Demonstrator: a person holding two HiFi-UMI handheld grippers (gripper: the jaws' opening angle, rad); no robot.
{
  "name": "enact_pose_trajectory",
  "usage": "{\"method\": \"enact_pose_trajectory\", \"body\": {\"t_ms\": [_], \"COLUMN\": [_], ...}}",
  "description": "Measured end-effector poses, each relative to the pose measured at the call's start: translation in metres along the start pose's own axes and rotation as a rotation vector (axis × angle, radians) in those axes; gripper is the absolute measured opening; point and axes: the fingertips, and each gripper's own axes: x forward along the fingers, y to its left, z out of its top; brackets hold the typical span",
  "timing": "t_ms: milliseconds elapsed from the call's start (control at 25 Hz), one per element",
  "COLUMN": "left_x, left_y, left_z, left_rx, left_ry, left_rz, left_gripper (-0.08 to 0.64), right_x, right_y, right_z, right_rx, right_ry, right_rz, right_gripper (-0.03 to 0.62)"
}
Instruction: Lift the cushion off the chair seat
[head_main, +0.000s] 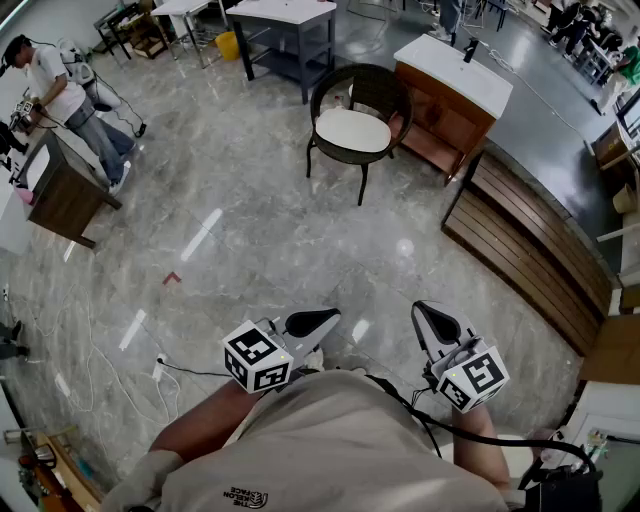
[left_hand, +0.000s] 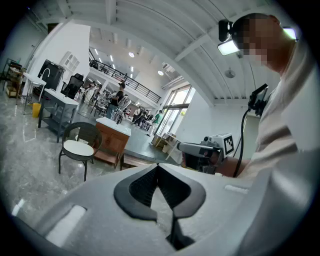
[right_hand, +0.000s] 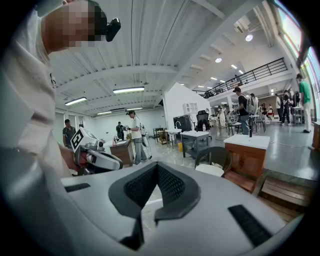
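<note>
A dark wicker chair (head_main: 385, 95) stands across the marble floor, with a white round cushion (head_main: 352, 130) lying flat on its seat. Both grippers are held close to the person's body, far from the chair. My left gripper (head_main: 322, 320) is shut and holds nothing. My right gripper (head_main: 428, 315) is likewise shut and holds nothing. In the left gripper view the chair (left_hand: 92, 135) and its cushion (left_hand: 78, 148) sit small at the left, beyond the closed tips (left_hand: 158, 166). The right gripper view shows the cushion (right_hand: 210, 170) just right of the closed tips (right_hand: 158, 164).
A wooden cabinet with a white top (head_main: 455, 80) stands right behind the chair. A slatted wooden platform (head_main: 530, 250) runs along the right. A grey table (head_main: 285, 20) is at the back. A person (head_main: 60, 95) stands by a desk (head_main: 60, 195) at left. Cables (head_main: 120, 365) trail on the floor.
</note>
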Motion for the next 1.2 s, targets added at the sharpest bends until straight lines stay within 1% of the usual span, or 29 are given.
{"method": "enact_pose_trajectory", "body": {"t_ms": [160, 320, 440, 560, 640, 760, 840, 920, 1040, 1200], "left_x": [-0.009, -0.008, 0.006, 0.037, 0.062, 0.098, 0.121, 0.145, 0.183, 0.230], "left_y": [0.040, 0.072, 0.092, 0.118, 0.136, 0.165, 0.184, 0.204, 0.235, 0.280], "left_z": [0.002, 0.003, 0.006, 0.017, 0.028, 0.050, 0.068, 0.086, 0.108, 0.123], "left_rx": [0.001, -0.018, -0.031, -0.045, -0.059, -0.085, -0.081, -0.088, -0.148, -0.220], "left_ry": [0.009, 0.033, 0.037, 0.045, 0.049, 0.053, 0.062, 0.057, 0.020, 0.002], "left_rz": [-0.012, -0.002, 0.007, 0.030, 0.045, 0.073, 0.101, 0.129, 0.143, 0.151], "left_gripper": [0.006, 0.006, 0.006, 0.007, 0.008, 0.008, 0.008, 0.008, 0.011, 0.040], "right_x": [0.040, 0.071, 0.090, 0.112, 0.129, 0.157, 0.172, 0.183, 0.197, 0.214], "right_y": [0.001, -0.003, -0.022, -0.059, -0.089, -0.134, -0.164, -0.195, -0.244, -0.301], "right_z": [0.001, 0.003, 0.005, 0.009, 0.014, 0.032, 0.048, 0.062, 0.074, 0.078], "right_rx": [0.015, 0.040, 0.040, 0.039, 0.021, -0.013, -0.039, -0.071, -0.110, -0.070], "right_ry": [-0.008, -0.005, 0.008, 0.015, 0.016, 0.005, -0.008, -0.015, -0.015, -0.020], "right_rz": [-0.006, 0.006, 0.021, 0.042, 0.059, 0.094, 0.113, 0.127, 0.136, 0.115], "right_gripper": [0.012, 0.012, 0.012, 0.012, 0.015, 0.025, 0.061, 0.081, 0.089, 0.089]}}
